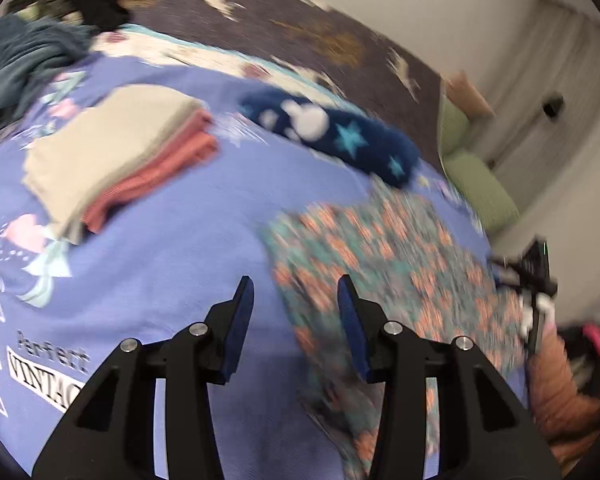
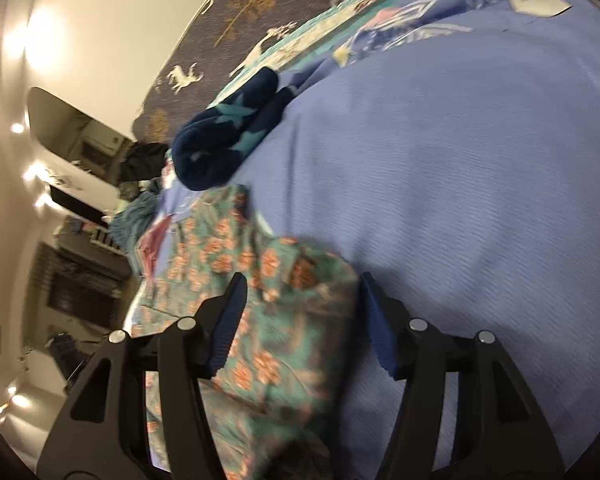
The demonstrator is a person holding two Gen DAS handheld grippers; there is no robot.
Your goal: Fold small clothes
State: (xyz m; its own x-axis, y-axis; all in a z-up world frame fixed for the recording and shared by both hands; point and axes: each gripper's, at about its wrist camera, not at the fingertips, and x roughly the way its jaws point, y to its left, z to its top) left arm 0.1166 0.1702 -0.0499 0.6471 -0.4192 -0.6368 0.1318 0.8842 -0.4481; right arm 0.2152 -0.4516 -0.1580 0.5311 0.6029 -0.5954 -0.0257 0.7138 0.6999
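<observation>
Looking down my left gripper point(image 1: 296, 300): jaws parted, empty, floral garment point(image 1: 392, 264) flat on the bedspread point(image 1: 172, 264), stack point(image 1: 116, 152) beyond. Right gripper point(image 2: 302, 300): parted, empty over its edge point(image 2: 260, 300); pinch corners evenly.

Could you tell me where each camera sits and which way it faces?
Left wrist: on the left gripper, looking down over the bed at a folded stack; its open fingers show.
Right wrist: on the right gripper, looking down at the floral garment; open fingers show.
Shared: floral garment, purple bedspread, navy star fleece.
</observation>
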